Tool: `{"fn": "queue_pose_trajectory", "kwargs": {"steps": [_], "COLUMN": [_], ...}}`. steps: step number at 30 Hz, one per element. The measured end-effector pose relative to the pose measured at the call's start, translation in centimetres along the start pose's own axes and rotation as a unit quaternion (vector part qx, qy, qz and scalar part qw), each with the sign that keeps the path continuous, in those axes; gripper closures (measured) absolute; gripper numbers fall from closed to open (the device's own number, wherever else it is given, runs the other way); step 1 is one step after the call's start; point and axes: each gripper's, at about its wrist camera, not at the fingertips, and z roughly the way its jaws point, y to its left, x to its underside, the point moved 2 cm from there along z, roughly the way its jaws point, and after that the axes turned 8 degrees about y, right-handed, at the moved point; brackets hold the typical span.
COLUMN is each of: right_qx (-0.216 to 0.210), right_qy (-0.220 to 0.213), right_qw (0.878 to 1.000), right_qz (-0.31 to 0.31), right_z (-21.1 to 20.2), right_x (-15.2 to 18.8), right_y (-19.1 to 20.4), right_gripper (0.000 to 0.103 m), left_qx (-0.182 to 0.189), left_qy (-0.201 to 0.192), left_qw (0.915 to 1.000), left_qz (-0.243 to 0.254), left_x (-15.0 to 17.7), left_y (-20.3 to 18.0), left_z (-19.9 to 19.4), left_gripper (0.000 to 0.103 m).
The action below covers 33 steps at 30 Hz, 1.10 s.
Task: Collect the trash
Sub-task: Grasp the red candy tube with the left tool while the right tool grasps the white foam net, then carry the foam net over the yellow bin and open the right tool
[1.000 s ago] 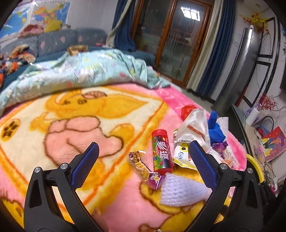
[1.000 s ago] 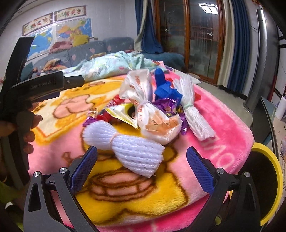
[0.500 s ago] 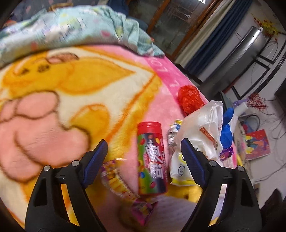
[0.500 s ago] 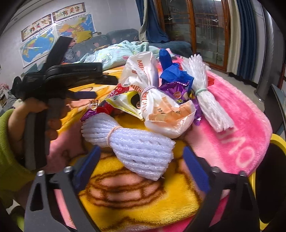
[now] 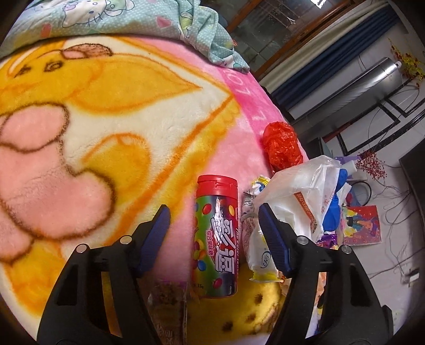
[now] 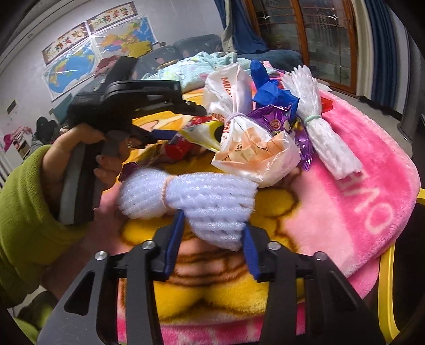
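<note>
A candy tube (image 5: 216, 236) with a red cap lies on the cartoon blanket (image 5: 106, 119). My left gripper (image 5: 213, 209) straddles it, and its jaws are closing with a gap still showing on both sides of the tube. In the right wrist view, the jaws of my right gripper (image 6: 212, 223) are closing on the wide end of a white foam net (image 6: 186, 196), and both pads touch it. Behind it lies a pile: a knotted white plastic bag (image 6: 255, 156), a purple wrapper (image 6: 276, 122), blue plastic (image 6: 268, 90) and a second foam net (image 6: 318, 127).
A red crumpled bag (image 5: 283, 144), a yellow-white wrapper (image 5: 261, 254) and a clear candy wrapper (image 5: 167, 300) lie near the tube. A hand in a green sleeve (image 6: 79, 148) holds the left gripper. A yellow bin rim (image 6: 385, 292) shows past the blanket's edge. A light blue quilt (image 5: 132, 18) lies behind.
The left gripper has dropped closer and tilted down over the candy tube, with its jaws narrowing around it. The right jaws have closed from wide open onto the foam net.
</note>
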Motion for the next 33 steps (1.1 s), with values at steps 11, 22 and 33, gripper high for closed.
{"fn": "queue_pose_trajectory", "kwargs": {"steps": [11, 22, 33], "right_qx": [0.009, 0.05, 0.069], "right_qy": [-0.02, -0.046, -0.08], "right_qw": [0.999, 0.998, 0.994], "right_qz": [-0.025, -0.006, 0.013], "right_z": [-2.1, -4.9, -7.4], "right_x": [0.5, 0.7, 0.2], "right_y": [1.1, -0.3, -1.5], "right_gripper": [0.082, 0.082, 0.083], "left_qx": [-0.046, -0.01, -0.003], "left_qy": [0.041, 0.013, -0.095], "left_qw": [0.9972, 0.9992, 0.9941], "left_qz": [0.042, 0.036, 0.051], "left_x": [-1.1, 0.2, 1.2], "left_y": [-0.7, -1.1, -3.1], "left_z": [1.0, -1.4, -7.8], "left_gripper": [0.059, 0.075, 0.076]}}
